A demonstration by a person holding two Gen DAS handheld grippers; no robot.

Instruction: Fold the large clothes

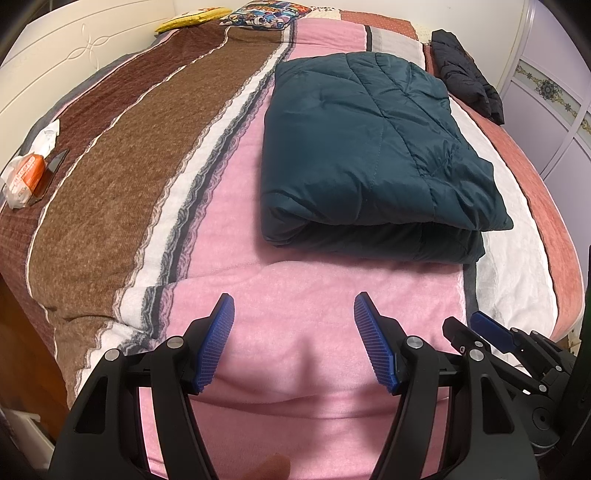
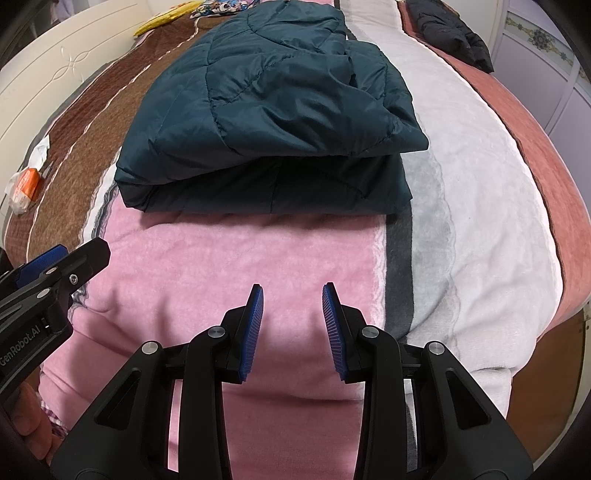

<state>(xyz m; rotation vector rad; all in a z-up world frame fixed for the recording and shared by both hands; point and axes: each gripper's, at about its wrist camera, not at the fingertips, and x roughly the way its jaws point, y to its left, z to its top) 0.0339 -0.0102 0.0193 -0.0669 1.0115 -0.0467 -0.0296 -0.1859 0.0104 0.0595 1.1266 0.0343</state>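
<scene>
A dark teal quilted jacket [image 1: 369,147] lies folded into a thick rectangle on the striped blanket [image 1: 236,236]; it also shows in the right wrist view [image 2: 266,110]. My left gripper [image 1: 293,306] is open and empty, held above the pink stripe a short way in front of the jacket's near folded edge. My right gripper [image 2: 291,295] is open and empty, also in front of that edge, apart from it. The right gripper shows at the lower right of the left wrist view [image 1: 480,328], and the left gripper at the left of the right wrist view [image 2: 74,254].
A black garment [image 1: 465,74] lies at the bed's far right. A white and orange packet [image 1: 26,177] lies at the left edge. A yellow pillow [image 1: 192,18] and a patterned pillow [image 1: 266,14] are at the head. A white headboard [image 1: 55,55] stands left, wardrobe doors [image 1: 554,96] right.
</scene>
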